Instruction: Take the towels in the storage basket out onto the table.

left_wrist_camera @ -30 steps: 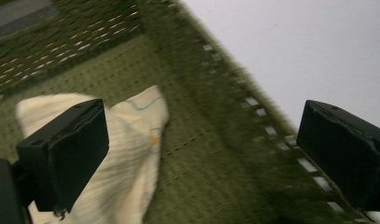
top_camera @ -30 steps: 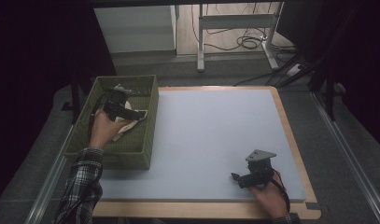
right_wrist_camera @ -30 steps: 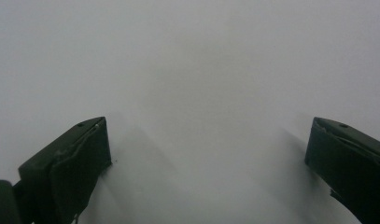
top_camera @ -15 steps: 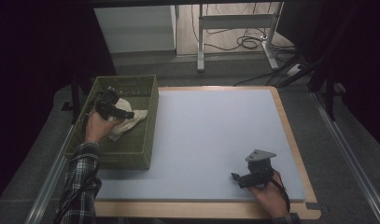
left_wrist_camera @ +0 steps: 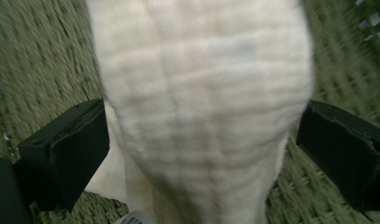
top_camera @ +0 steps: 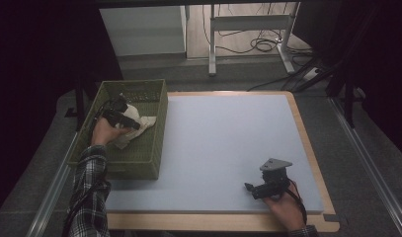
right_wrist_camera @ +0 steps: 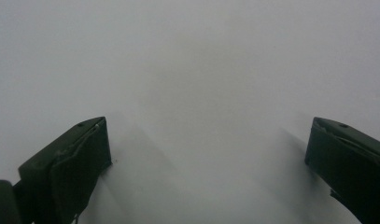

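A cream, crinkled cloth (top_camera: 139, 124) lies bunched inside the green woven basket (top_camera: 154, 148) at the table's left. My left gripper (top_camera: 132, 123) is down in the basket, open, with its black jaws standing wide on either side of the cloth (left_wrist_camera: 201, 112), which bulges up between them. My right gripper (top_camera: 249, 188) rests low over the pale blue-grey table top (top_camera: 228, 138) near the front right; it is open, with nothing between its fingers (right_wrist_camera: 71, 163).
The basket's near wall stands between my left hand and the table top. A wooden border (top_camera: 307, 138) frames the table. Beyond the far edge are a white desk frame (top_camera: 248, 24) and floor cables (top_camera: 262, 47).
My left hand has shifted slightly inside the basket, first towards the left wall, then back over the cloth. The right gripper has stayed where it was.
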{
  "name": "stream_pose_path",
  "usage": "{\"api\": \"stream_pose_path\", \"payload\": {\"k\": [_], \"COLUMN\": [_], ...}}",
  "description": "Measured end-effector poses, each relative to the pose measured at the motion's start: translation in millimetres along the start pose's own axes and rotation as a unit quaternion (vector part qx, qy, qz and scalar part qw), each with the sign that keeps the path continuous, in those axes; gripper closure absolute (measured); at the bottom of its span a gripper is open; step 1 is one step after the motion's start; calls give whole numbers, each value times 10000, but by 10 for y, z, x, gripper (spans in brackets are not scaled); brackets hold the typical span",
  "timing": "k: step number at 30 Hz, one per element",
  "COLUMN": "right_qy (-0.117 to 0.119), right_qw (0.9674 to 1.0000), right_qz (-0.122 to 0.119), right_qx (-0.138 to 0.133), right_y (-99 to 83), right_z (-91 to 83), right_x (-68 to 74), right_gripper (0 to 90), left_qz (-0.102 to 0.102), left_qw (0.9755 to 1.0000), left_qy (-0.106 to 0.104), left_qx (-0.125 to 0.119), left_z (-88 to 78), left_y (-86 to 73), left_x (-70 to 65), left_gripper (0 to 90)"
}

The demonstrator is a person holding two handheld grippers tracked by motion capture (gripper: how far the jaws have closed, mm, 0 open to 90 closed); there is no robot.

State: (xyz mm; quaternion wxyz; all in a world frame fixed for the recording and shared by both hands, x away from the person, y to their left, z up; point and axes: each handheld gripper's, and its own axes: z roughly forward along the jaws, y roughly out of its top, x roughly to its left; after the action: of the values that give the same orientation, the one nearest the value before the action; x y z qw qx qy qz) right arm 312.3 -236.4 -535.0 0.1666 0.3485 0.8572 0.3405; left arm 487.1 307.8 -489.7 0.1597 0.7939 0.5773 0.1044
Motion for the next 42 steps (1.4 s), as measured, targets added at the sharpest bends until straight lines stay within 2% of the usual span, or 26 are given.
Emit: {"api": "stream_pose_path", "payload": {"k": [2,3,4,6,8,10,11,13,14,16,18,24,26,29,34,39,42], "right_qy": [0,0,0,0,0,3,-2,-1,2,2,1,0,0,-3,-9,-10,-12], "right_qw": [10000,10000,10000,10000,10000,10000,10000,10000,10000,10000,10000,10000,10000,10000,10000,10000,10000], "right_qz": [1,1,0,1,2,8,2,-1,8,7,6,5,5,-1,-20,-24,-27], "right_qx": [-1,-1,0,-1,-1,-5,-1,-1,-3,-3,-4,-6,-6,-10,-20,-21,-23], "right_y": [0,0,0,0,0,0,0,0,0,0,0,0,0,-1,-2,-2,-2], "right_z": [0,0,0,0,0,1,0,0,0,0,0,0,0,-1,-2,-3,-3], "right_x": [0,0,0,1,0,2,1,0,2,2,3,3,3,5,8,9,9], "right_gripper": [3,3,3,2,3,3,3,3,3,3,3,3,3,5,8,9,10], "left_qz": [28,28,0,-41,-21,87,118,14,40,48,32,-21,-98,-204,-197,-80,-37], "left_qw": [9999,9999,9998,9993,9980,9968,9967,9964,9963,9957,9956,9965,9976,9978,9983,9987,9985], "left_qy": [23,23,-5,-155,-279,-200,-162,-224,-234,-320,-367,-346,-421,-495,-526,-502,-502], "left_qx": [165,165,210,332,558,773,783,820,830,868,866,755,538,389,151,14,-210], "left_z": [40,40,60,113,163,191,179,169,159,141,126,65,5,-43,-142,-236,-393], "left_y": [0,0,-3,-16,-27,-30,-25,-22,-28,-34,-38,-35,-31,-32,-47,-59,-60], "left_x": [17,17,22,32,25,8,-1,1,-3,5,15,19,22,7,-26,-44,-77], "left_gripper": [34,38,38,94,187,262,289,430,476,654,730,760,759,754,753,744,745]}}
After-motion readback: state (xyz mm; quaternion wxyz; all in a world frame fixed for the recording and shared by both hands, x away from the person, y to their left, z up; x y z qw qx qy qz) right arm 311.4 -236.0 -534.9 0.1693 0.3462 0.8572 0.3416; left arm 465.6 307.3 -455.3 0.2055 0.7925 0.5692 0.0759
